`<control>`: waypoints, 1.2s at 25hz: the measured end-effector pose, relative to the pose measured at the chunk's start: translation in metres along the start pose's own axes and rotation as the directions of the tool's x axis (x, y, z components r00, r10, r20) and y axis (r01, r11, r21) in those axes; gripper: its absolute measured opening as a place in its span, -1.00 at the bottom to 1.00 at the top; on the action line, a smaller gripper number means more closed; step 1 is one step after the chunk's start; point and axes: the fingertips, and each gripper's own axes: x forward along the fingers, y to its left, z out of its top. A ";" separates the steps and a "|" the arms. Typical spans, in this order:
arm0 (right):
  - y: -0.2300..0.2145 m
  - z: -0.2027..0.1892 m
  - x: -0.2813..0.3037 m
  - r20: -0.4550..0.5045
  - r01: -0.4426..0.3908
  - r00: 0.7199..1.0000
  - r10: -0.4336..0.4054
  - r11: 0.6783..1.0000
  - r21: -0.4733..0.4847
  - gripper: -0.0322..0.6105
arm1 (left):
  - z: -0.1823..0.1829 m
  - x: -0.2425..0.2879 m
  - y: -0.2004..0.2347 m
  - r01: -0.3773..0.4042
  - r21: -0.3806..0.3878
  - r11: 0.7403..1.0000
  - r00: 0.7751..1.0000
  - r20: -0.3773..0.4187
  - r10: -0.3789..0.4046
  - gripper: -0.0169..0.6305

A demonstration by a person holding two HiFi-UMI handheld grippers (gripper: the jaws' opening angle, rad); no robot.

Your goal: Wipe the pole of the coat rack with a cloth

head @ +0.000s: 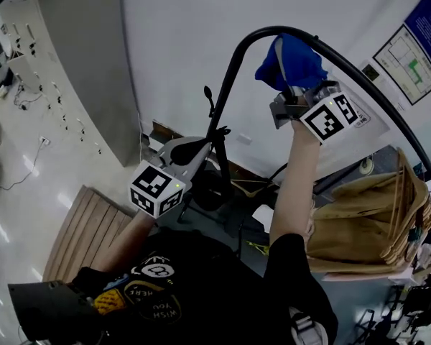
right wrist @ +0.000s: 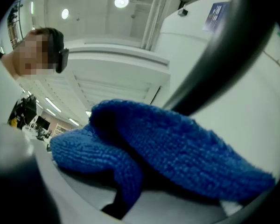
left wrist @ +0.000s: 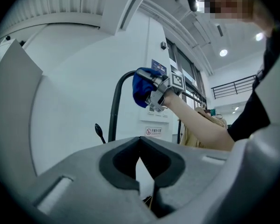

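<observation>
The right gripper (head: 293,93) is raised high on an outstretched arm, its fingers clenched on a blue cloth (head: 290,62). The cloth is bunched into thick folds and sits against the black pole (head: 233,70) of the coat rack, right at the top of the pole's bend, where the upright part curves over into the long rail that slopes away to the right. In the right gripper view the looped blue fabric fills the space between the fingers, and the dark pole runs up and to the right from behind it.

The left gripper (head: 194,149) hangs much lower, near the upright part of the pole and well apart from the cloth. In the left gripper view its fingers (left wrist: 130,164) are closed tip to tip with nothing between them. The pole stands beyond them and a little to the left, so they are not on it. That view also looks up at the right gripper and the cloth at the bend.

A small black peg (head: 208,95) sticks up just beside the upright. Tan garments (head: 366,221) hang on hangers from the lower right end of the rail. Behind the rack is a white wall with a framed chart (head: 409,56) at the far right
</observation>
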 end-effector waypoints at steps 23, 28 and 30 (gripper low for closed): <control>0.076 -0.214 -0.125 -0.367 0.333 0.866 -0.340 0.939 -0.083 -0.84 | -0.022 0.010 0.028 -0.142 0.040 0.989 0.990 0.025 0.141 -0.94; 0.078 -0.221 -0.154 -0.372 0.453 0.822 -0.432 0.891 -0.035 -0.84 | -0.030 0.012 0.019 -0.139 0.076 0.987 0.990 0.002 0.139 -0.94; 0.080 -0.223 -0.158 -0.378 0.456 0.817 -0.436 0.889 -0.039 -0.84 | -0.034 0.013 0.015 -0.133 0.076 0.988 0.991 -0.018 0.134 -0.94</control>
